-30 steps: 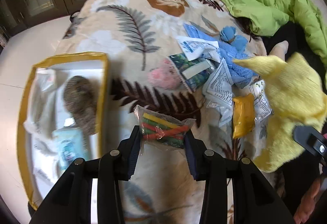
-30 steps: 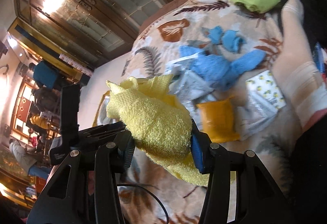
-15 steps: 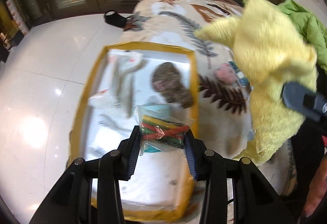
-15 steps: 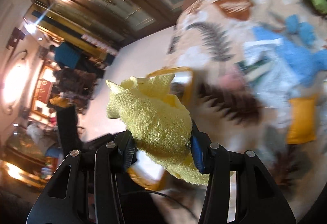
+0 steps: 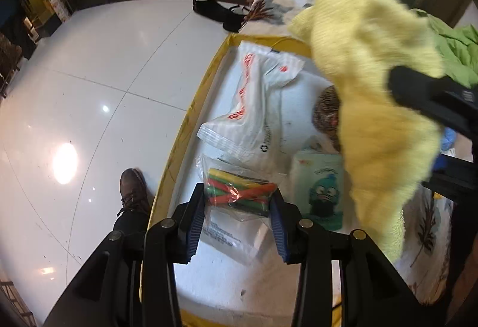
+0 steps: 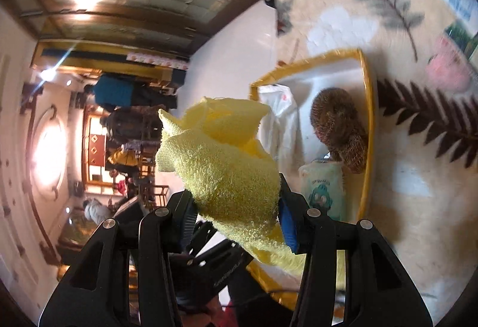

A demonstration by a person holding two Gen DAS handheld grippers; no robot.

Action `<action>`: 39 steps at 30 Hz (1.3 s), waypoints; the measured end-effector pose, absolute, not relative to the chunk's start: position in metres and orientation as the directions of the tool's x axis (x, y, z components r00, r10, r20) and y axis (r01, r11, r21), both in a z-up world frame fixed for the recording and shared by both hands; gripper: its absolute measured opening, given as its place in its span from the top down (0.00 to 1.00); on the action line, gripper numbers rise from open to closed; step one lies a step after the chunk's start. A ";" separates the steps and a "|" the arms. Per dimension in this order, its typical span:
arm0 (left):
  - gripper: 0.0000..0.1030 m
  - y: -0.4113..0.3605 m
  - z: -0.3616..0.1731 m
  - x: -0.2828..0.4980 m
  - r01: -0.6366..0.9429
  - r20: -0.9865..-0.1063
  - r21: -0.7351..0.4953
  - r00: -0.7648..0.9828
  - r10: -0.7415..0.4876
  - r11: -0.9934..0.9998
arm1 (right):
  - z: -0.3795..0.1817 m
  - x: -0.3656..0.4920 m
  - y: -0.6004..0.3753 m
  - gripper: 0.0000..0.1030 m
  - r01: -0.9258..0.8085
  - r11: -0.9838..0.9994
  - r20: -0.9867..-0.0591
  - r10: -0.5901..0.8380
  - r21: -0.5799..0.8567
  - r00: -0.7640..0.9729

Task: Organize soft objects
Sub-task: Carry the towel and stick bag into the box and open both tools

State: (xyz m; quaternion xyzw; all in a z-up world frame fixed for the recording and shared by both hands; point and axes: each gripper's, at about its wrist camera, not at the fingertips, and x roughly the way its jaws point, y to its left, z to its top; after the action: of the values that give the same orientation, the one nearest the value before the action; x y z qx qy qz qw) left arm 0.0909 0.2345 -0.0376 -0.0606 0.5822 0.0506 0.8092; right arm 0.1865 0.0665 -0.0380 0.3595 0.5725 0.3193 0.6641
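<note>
left gripper (image 5: 237, 209) clamps stick packet (image 5: 239, 192); right gripper (image 6: 236, 215) clamps yellow towel (image 6: 221, 165); wrapper print (image 5: 219, 233) unreadable.

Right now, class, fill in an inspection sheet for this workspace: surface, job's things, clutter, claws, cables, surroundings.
Surface: leaf-print blanket, yellow-rimmed bin at its edge.
Job's things: yellow towel; bag of coloured sticks; brown plush, white packet, cartoon pack in bin.
Clutter: green garment.
Claws: left claw grips stick bag; right claw grips towel.
Cables: nothing seen.
Surroundings: glossy white floor, shoe.
</note>
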 end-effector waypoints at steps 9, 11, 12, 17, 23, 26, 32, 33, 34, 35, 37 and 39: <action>0.60 0.241 -0.059 0.109 -0.195 -0.953 0.006 0.297 0.064 0.981 | -0.074 0.210 0.089 0.50 0.017 0.668 -0.655 0.723 0.744 0.220; 0.59 0.241 -0.061 0.109 -0.197 -0.952 0.017 0.296 0.075 0.980 | -0.078 0.212 0.086 0.49 0.037 0.666 -0.655 0.720 0.745 0.230; 0.56 0.242 -0.063 0.109 -0.197 -0.952 0.021 0.295 0.079 0.980 | -0.077 0.213 0.084 0.46 0.033 0.666 -0.654 0.720 0.745 0.234; 0.43 0.240 -0.069 0.108 -0.204 -0.958 0.015 0.276 0.072 0.979 | -0.072 0.211 0.082 0.45 -0.001 0.680 -0.664 0.717 0.734 0.214; 0.42 0.241 -0.063 0.102 -0.212 -0.957 0.023 0.278 0.083 0.977 | -0.064 0.206 0.072 0.45 -0.009 0.674 -0.654 0.720 0.739 0.230; 0.41 0.239 -0.057 0.101 -0.209 -0.949 0.049 0.294 0.111 0.977 | -0.060 0.202 0.062 0.45 -0.009 0.662 -0.643 0.731 0.749 0.228; 0.38 0.233 -0.038 0.091 -0.192 -0.941 0.031 0.326 0.094 0.981 | -0.051 0.190 0.039 0.45 -0.028 0.667 -0.643 0.727 0.744 0.242; 0.38 0.233 -0.035 0.090 -0.186 -0.941 0.020 0.329 0.081 0.982 | -0.049 0.188 0.035 0.45 -0.030 0.664 -0.639 0.729 0.747 0.245; 0.38 0.234 -0.031 0.089 -0.185 -0.942 0.005 0.330 0.067 0.983 | -0.047 0.186 0.028 0.45 -0.033 0.662 -0.635 0.731 0.749 0.249; 0.38 0.235 -0.028 0.088 -0.187 -0.942 -0.009 0.330 0.055 0.982 | -0.044 0.183 0.023 0.45 -0.035 0.662 -0.635 0.730 0.748 0.254; 0.38 0.238 -0.023 0.089 -0.195 -0.943 -0.033 0.330 0.034 0.980 | -0.038 0.178 0.010 0.45 -0.047 0.675 -0.641 0.718 0.736 0.271; 0.38 0.237 -0.016 0.086 -0.200 -0.943 -0.040 0.331 0.029 0.979 | -0.033 0.174 -0.002 0.45 -0.061 0.683 -0.643 0.710 0.728 0.287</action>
State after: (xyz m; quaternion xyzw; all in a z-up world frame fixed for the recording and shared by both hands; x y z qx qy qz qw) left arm 0.0863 0.2371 -0.0160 -0.0743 0.5738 0.0705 0.8125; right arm 0.1738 -0.0019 -0.0327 0.3019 0.5377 0.2594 0.7433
